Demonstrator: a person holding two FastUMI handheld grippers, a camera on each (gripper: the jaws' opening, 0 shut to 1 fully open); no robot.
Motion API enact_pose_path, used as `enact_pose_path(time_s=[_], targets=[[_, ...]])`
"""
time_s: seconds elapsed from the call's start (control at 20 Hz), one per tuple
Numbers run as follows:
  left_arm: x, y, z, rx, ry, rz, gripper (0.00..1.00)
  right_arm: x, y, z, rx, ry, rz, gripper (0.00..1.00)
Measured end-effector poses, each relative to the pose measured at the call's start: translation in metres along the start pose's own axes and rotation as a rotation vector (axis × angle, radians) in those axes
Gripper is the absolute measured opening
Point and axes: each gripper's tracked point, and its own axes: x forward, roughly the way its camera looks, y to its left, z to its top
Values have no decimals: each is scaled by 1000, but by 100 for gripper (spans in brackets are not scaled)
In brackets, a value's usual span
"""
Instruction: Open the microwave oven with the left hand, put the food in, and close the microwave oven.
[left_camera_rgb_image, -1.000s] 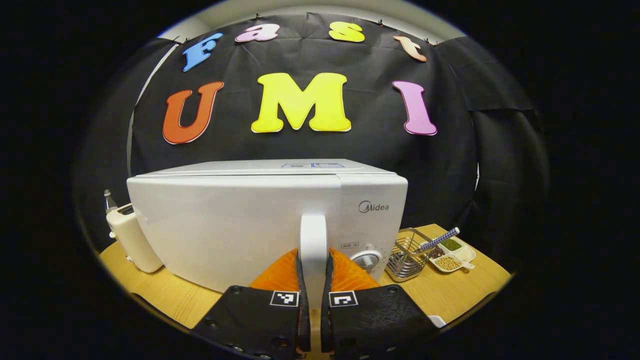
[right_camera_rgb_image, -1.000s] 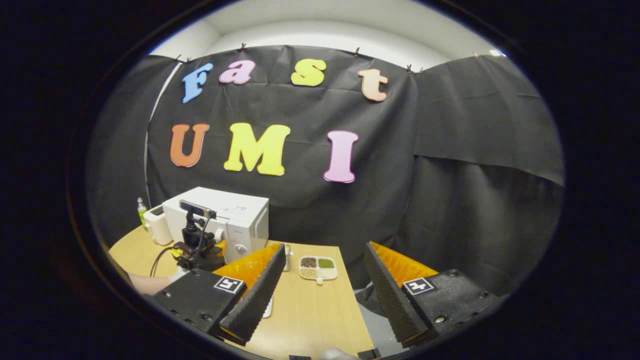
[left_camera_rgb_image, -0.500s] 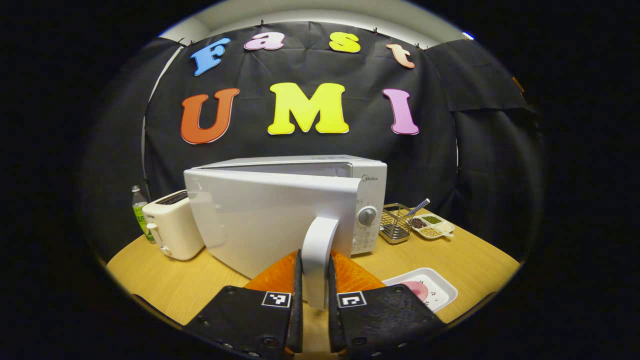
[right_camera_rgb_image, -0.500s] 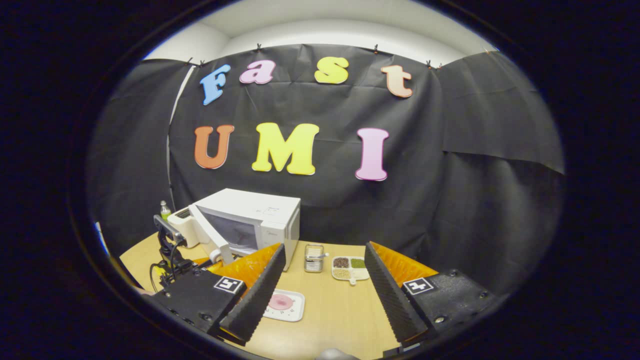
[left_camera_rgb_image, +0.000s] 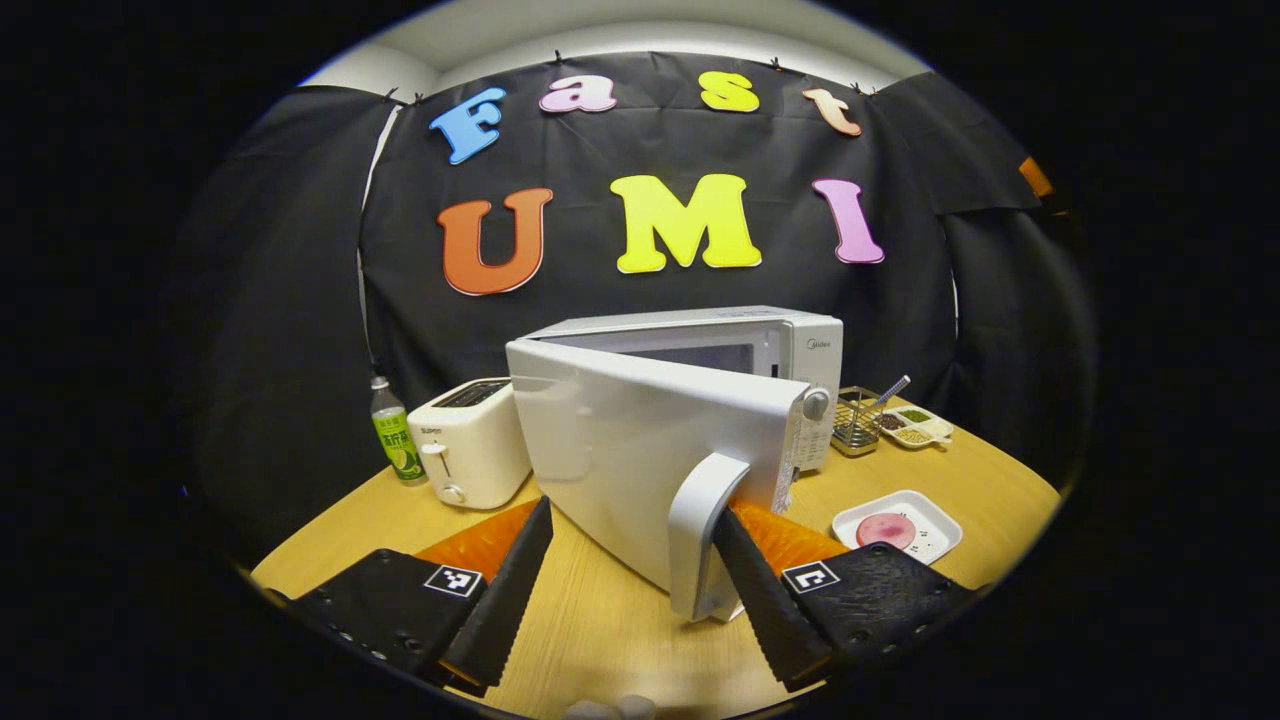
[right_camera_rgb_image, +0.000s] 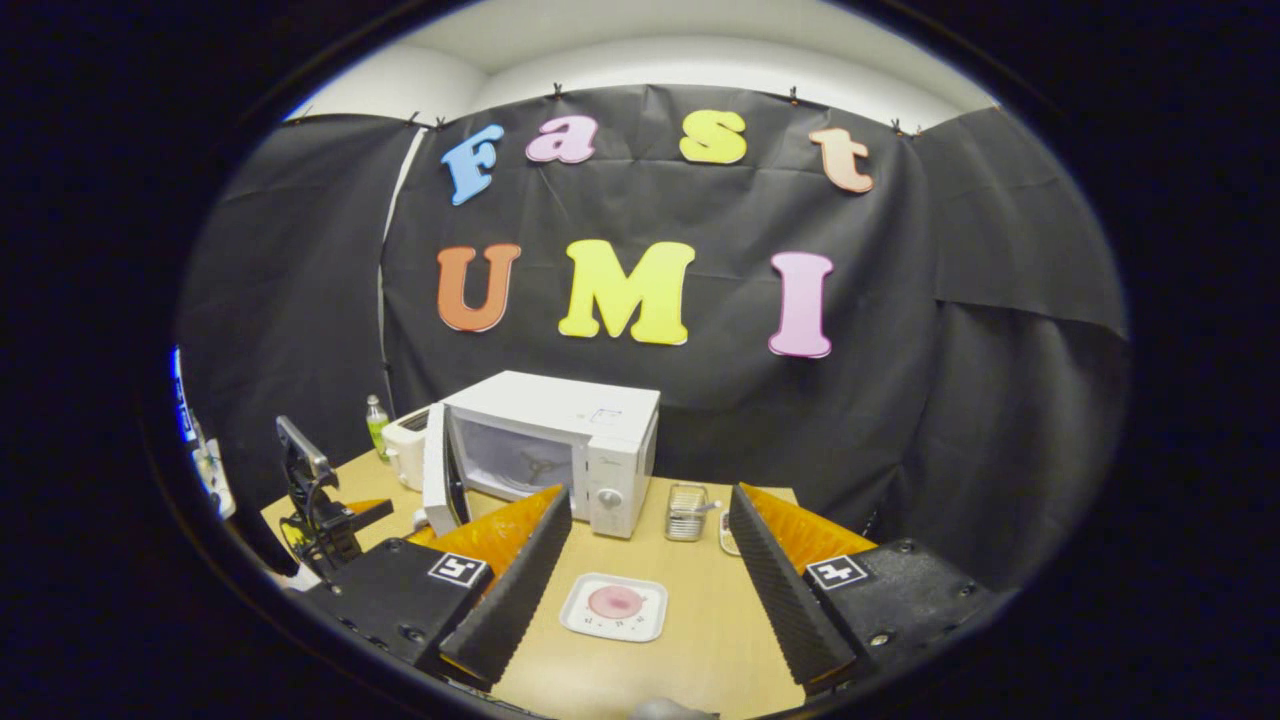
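Note:
The white microwave stands at the back of the wooden table with its door swung wide toward me. My left gripper is open. The door's white handle stands between its fingers, close against the right one, and the left finger is well apart from it. The food, a pink slice on a white tray, lies on the table to the right of the door. In the right gripper view the tray lies just ahead of my open, empty right gripper, with the microwave and its open door behind.
A cream toaster and a green bottle stand left of the microwave. A wire basket and a divided dish of beans sit to its right. The table's front edge is near the right gripper.
My left gripper has let go of the door handle and opened. The door has swung from nearly shut to wide open. The right gripper has turned toward the microwave and the tray.

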Motion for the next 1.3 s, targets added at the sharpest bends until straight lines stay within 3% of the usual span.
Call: enact_pose_path(time_s=[0.1, 0.35, 0.75, 1.05, 1.25, 1.3], targets=[[-14, 18, -3, -5, 11, 22, 93, 3, 9, -7, 3, 13, 9, 96], [-44, 75, -17, -11, 36, 96, 93, 12, 26, -37, 16, 71, 19, 100], [-82, 176, -27, -17, 60, 270, 93, 30, 31, -96, 42, 179, 5, 97], [-105, 180, -24, 2, 74, 302, 93, 67, -2, -161, 71, 325, 24, 100], [-107, 151, -7, -18, 66, 286, 93, 100, -20, -227, 147, 494, 72, 82], [-105, 143, -2, -26, 61, 277, 93, 107, -22, -240, 164, 535, 83, 67]])
